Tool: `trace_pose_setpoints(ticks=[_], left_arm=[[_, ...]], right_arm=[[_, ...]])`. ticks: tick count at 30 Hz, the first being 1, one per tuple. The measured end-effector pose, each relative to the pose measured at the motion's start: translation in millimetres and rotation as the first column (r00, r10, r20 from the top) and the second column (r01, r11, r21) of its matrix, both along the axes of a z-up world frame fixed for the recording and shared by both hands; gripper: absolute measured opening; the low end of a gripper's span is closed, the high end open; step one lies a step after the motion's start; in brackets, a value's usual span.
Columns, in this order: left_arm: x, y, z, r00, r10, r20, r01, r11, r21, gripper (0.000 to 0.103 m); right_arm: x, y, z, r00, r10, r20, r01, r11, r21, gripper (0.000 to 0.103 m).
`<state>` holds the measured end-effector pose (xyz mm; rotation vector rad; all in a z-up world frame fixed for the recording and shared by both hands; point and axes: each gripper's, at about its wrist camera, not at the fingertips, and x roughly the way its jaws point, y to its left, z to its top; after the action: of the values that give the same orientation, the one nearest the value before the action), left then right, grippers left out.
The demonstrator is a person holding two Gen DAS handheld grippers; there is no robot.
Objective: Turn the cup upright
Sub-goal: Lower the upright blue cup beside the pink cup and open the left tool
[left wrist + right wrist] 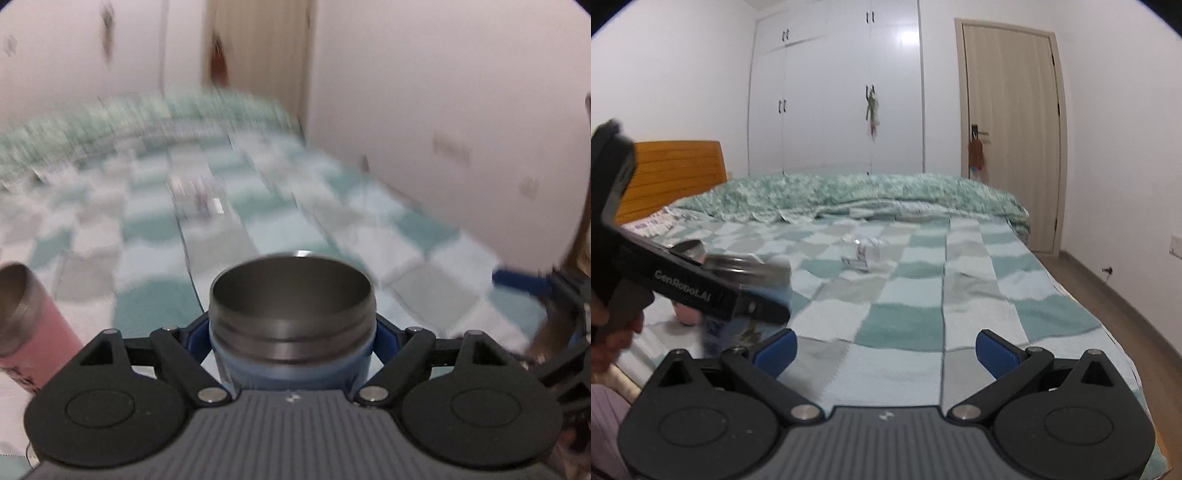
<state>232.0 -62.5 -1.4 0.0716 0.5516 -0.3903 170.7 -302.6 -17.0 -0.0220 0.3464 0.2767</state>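
Observation:
My left gripper (293, 338) is shut on a blue cup (291, 363) with a steel rim, its open mouth facing up and away from the camera; the view is motion-blurred. In the right wrist view the left gripper (701, 291) shows at the left, holding that cup (750, 271) above the bed. A pink cup (33, 332) with a steel rim stands at the left; only its base (687, 316) shows in the right wrist view. My right gripper (885, 347) is open and empty over the bed's near part.
A bed with a teal and white checked blanket (923, 295) fills the scene. A clear wrinkled plastic object (862, 254) lies mid-bed. A rumpled green quilt (868, 192) lies at the far side. The wardrobe (834, 88) and door (1012, 133) stand behind.

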Motion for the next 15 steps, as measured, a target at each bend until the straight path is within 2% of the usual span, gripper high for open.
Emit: trace_pose_setpoints(ticks=[4,6,9,12,13,15], left_arm=[[-11,-1,3,0.985,0.032,0.172,-0.030,0.999,-0.013,0.085],[-6,-5,3,0.978,0.050,0.203,-0.051,0.999,0.001,0.085],[15,-9,-4,0.979,0.090,0.185,-0.099,0.994,0.045,0.085],[44,-7,-27,0.986,0.131,0.105,-0.140,0.986,0.092,0.085],[45,-6,-30,0.982,0.111,0.150,-0.124,0.989,0.079,0.085],[46,-11,-26,0.984,0.102,0.145,-0.117,0.988,0.099,0.085]], right_arm=[[-9,10,2,0.999,-0.001,0.045,0.001,1.000,0.006,0.103],[-10,15,2,0.998,-0.008,0.065,0.009,1.000,-0.005,0.103],[-5,19,-2,0.997,-0.024,0.069,0.025,1.000,-0.016,0.103],[2,20,-9,0.997,-0.034,0.074,0.035,0.999,-0.018,0.103],[5,21,-11,0.997,-0.038,0.074,0.039,0.999,-0.022,0.103],[9,21,-16,0.996,-0.050,0.069,0.052,0.998,-0.029,0.103]])
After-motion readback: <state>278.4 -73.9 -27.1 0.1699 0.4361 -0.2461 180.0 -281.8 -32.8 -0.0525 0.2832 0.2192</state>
